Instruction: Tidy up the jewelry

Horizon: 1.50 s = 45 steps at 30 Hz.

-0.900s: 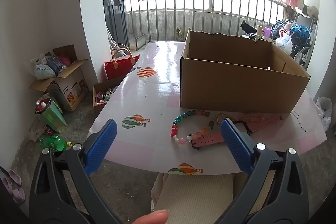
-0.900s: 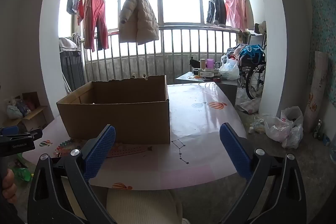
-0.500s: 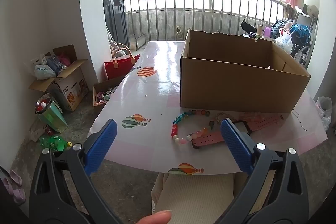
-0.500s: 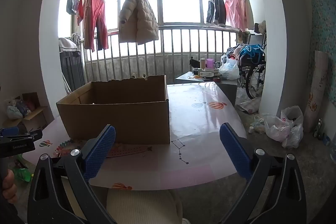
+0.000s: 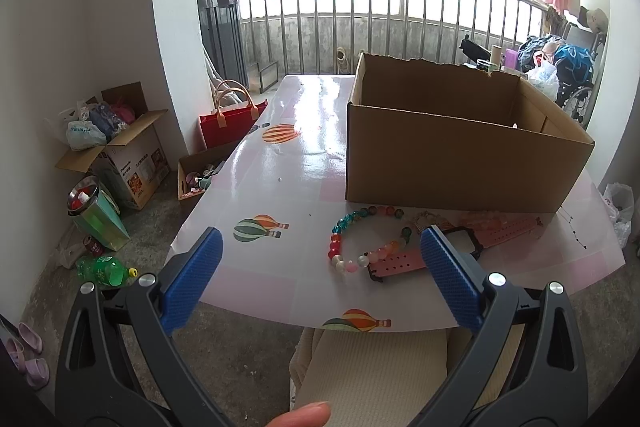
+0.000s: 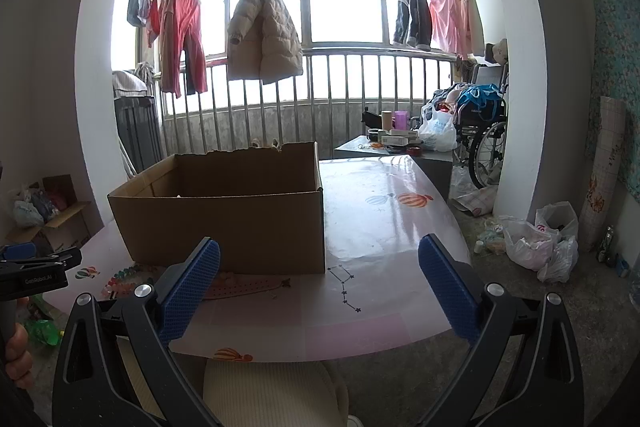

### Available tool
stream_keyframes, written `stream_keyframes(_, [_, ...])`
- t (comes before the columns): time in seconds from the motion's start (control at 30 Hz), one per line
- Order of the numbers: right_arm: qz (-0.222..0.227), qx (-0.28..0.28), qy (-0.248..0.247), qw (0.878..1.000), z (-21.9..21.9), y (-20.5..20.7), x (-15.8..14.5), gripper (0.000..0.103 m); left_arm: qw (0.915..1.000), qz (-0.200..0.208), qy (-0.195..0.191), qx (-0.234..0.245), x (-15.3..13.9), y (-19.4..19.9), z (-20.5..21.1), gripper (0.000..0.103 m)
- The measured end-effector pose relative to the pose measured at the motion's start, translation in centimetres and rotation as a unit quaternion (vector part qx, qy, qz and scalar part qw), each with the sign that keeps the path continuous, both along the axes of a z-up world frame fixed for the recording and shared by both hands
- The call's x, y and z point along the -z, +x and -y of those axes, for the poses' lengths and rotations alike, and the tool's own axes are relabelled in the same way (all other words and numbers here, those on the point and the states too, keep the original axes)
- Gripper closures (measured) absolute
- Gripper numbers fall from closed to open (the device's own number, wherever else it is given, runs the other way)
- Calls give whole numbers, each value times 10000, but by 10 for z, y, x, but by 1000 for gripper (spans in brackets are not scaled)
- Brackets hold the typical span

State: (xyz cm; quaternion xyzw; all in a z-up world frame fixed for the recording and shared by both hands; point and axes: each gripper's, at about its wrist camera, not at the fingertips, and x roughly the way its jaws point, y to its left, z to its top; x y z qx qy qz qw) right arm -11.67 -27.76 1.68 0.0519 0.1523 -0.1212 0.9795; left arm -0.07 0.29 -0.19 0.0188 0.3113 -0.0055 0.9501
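A colourful bead bracelet (image 5: 362, 241) lies on the pink table (image 5: 280, 195) in front of an open cardboard box (image 5: 460, 155). A pink watch with a black case (image 5: 464, 243) lies right of it, partly behind my finger. A thin dark chain necklace (image 6: 345, 287) lies at the box's right corner. The box also shows in the right wrist view (image 6: 228, 223), with the pink strap (image 6: 244, 285) before it. My left gripper (image 5: 320, 279) is open and empty, short of the table edge. My right gripper (image 6: 320, 283) is open and empty, above the near edge.
Floor clutter left of the table: a cardboard box (image 5: 128, 155), a red bag (image 5: 228, 123), a green bottle (image 5: 106, 269). A wheelchair (image 6: 484, 131) and plastic bags (image 6: 540, 243) stand right. A cream cushion (image 5: 376, 367) sits below the near edge.
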Motion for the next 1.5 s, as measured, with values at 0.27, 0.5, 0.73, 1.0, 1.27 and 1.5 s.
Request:
stream_keyframes(0.27, [-102, 14, 60, 9999, 1, 4, 5, 6, 9998, -144, 104, -54, 7, 4, -1, 7])
stream_keyframes(0.5, [-152, 24, 88, 9998, 2, 6, 6, 6, 9995, -241, 166, -140, 10, 4, -5, 7])
stream_keyframes(0.73, [-161, 28, 82, 9998, 1, 6, 6, 6, 9992, -234, 208, -246, 11, 7, -16, 7])
stream_keyframes(1.0, [-178, 32, 85, 9998, 2, 6, 7, 6, 9989, -238, 208, -337, 12, 9, -26, 7])
stream_keyframes(1.27, [-178, 34, 87, 9998, 3, 6, 7, 6, 9992, -198, 202, -270, 12, 7, -23, 7])
stream_keyframes(1.5, [-181, 42, 88, 9998, 4, 6, 7, 6, 9990, -189, 224, -342, 10, 7, -24, 7])
